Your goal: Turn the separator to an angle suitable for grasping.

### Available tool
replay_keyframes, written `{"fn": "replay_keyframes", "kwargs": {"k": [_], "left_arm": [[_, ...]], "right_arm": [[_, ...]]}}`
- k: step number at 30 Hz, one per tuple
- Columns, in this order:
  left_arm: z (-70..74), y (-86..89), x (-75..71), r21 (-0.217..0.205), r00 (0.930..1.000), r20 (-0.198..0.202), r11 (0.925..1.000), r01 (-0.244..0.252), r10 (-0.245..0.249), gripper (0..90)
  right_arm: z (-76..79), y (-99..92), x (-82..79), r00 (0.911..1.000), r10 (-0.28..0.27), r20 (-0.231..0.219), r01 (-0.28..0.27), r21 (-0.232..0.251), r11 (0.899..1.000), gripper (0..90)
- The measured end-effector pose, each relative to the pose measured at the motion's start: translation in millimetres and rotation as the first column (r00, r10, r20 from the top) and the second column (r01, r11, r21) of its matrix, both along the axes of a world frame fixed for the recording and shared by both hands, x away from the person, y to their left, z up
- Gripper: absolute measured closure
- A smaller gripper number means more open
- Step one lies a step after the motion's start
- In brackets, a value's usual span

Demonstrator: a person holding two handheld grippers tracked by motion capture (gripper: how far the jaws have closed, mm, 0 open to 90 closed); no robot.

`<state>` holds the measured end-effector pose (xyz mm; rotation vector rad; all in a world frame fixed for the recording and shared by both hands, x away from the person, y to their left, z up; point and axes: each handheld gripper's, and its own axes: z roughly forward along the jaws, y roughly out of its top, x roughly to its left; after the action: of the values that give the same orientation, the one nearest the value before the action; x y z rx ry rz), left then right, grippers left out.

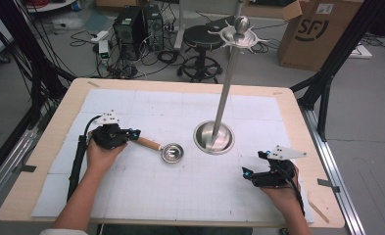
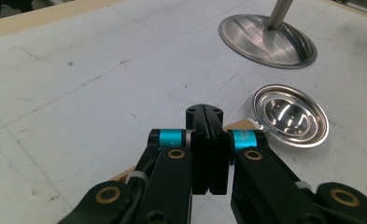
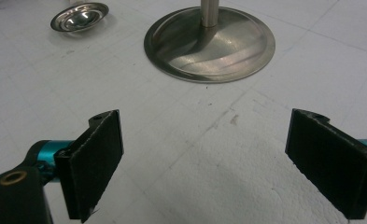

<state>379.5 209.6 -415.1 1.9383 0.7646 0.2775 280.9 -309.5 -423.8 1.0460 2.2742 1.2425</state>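
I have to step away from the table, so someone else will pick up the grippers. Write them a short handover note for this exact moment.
Left gripper: jaws shut on the wooden handle of the small ladle; its steel bowl lies on the white mat, left of the stand.
Right gripper: jaws wide open, nothing between them, hovering at the mat's right near corner.
Stand: upright, round base at mat centre, hook ring on top, nothing hanging.
Done: ladle gripped.
Left, as it looks: lift the ladle and hang it on the ring; the right gripper could steady the pole.
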Motion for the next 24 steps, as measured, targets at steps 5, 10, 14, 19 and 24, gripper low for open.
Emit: {"fn": "replay_keyframes", "kwargs": {"k": [5, 10, 14, 19, 24], "left_arm": [[1.8, -7.5, 6.1, -0.013, 1.0, -0.007, 0.9999, 0.0, 0.0, 89.7], [3.0, -18.3, 13.6, 0.03, 0.9998, -0.015, 0.9995, 0.009, -0.009, 89.7], [0.0, -19.4, 17.9, 0.042, 0.9998, -0.021, 0.9991, 0.005, -0.004, 89.7], [-7.2, -16.7, 22.0, 0.087, 0.9991, -0.042, 0.9962, 0.003, 0.0, 89.4], [-12.5, -15.9, 25.9, 0.101, 0.9986, -0.052, 0.9948, -0.002, 0.008, 89.0]], "right_arm": [[-0.7, 1.7, 0.7, 1.0, 0.007, 0.002, -0.007, -0.011, 1.0, 10.0], [-0.7, 0.9, 0.8, 1.0, 0.002, -0.001, -0.002, -0.009, 1.0, 10.0], [-1.1, 1.5, 0.7, 1.0, 0.002, 0.0, -0.002, -0.014, 1.0, 10.0], [-0.9, 1.0, -0.1, 1.0, 0.004, -0.001, -0.004, -0.014, 1.0, 10.0], [-2.0, 0.4, -0.3, 1.0, 0.0, -0.004, 0.0, -0.013, 1.0, 10.0]]}}
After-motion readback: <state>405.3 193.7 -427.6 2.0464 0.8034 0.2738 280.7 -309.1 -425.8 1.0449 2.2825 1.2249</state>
